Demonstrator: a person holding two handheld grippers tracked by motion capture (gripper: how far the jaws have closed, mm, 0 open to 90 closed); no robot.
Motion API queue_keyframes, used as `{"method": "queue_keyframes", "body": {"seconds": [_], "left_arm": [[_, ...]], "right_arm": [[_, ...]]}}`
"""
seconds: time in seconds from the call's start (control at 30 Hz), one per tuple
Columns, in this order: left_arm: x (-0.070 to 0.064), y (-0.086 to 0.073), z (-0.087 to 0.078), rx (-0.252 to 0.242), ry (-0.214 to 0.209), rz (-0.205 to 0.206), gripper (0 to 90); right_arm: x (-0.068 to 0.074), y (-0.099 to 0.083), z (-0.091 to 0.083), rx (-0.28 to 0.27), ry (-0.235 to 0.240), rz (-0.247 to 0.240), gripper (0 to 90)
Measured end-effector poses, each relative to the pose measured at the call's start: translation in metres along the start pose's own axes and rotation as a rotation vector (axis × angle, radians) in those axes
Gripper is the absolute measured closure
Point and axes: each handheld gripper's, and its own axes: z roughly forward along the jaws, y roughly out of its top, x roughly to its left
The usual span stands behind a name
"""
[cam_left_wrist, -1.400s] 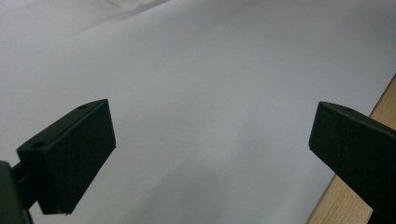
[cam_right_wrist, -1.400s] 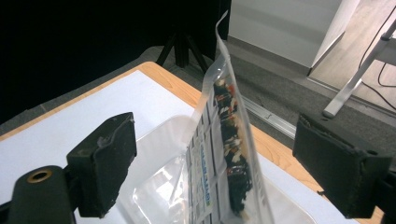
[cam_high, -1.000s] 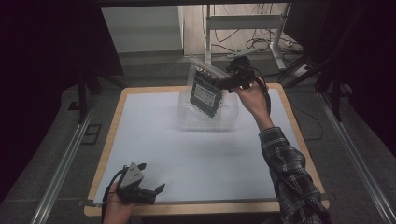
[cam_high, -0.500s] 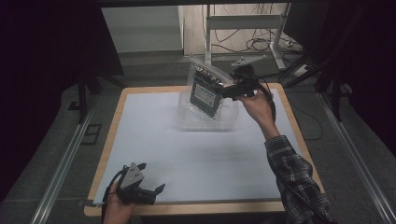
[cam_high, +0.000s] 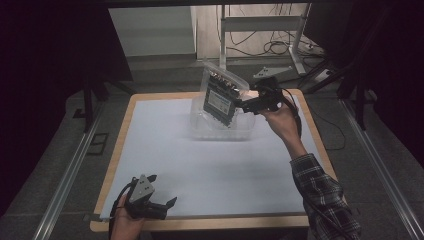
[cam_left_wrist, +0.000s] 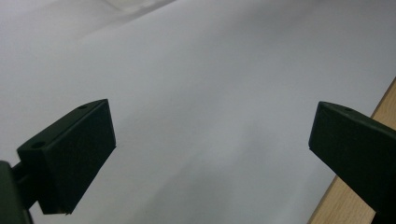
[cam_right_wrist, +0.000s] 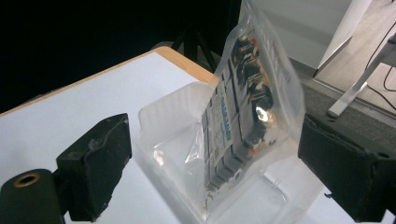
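Packet standing in the tray, both my tongs open.

At the near left of the surface (cam_high: 165, 145) my left tongs (cam_high: 159, 204) rest spread wide, holding nothing, with only the white sheet between the jaws. At the far side, right of the middle, the clear bag of dark parts (cam_high: 220, 97) stands tilted in the clear plastic tray (cam_high: 220, 131), its top leaning away from my right tongs (cam_high: 243, 106). I judge the bag could fall over, or slide out over the tray's rim, because nothing pinches it and it is tall and light. My right tongs are just beside the bag, jaws spread wide on both sides of it in the right gripper view; I cannot tell if one jaw touches the film.
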Motion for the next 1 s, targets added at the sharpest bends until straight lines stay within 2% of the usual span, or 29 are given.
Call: {"method": "queue_keyframes", "body": {"seconds": [0.6,1.0], "left_arm": [[-0.001,0.000,0.001,0.002,-0.001,0.004,0.4],[-0.001,0.000,0.001,0.004,0.001,0.007,0.3]], "right_arm": [[0.008,-0.030,-0.015,0.016,0.009,0.002,7.3],[0.018,-0.047,-0.025,0.035,0.001,-0.014,5.6]]}}
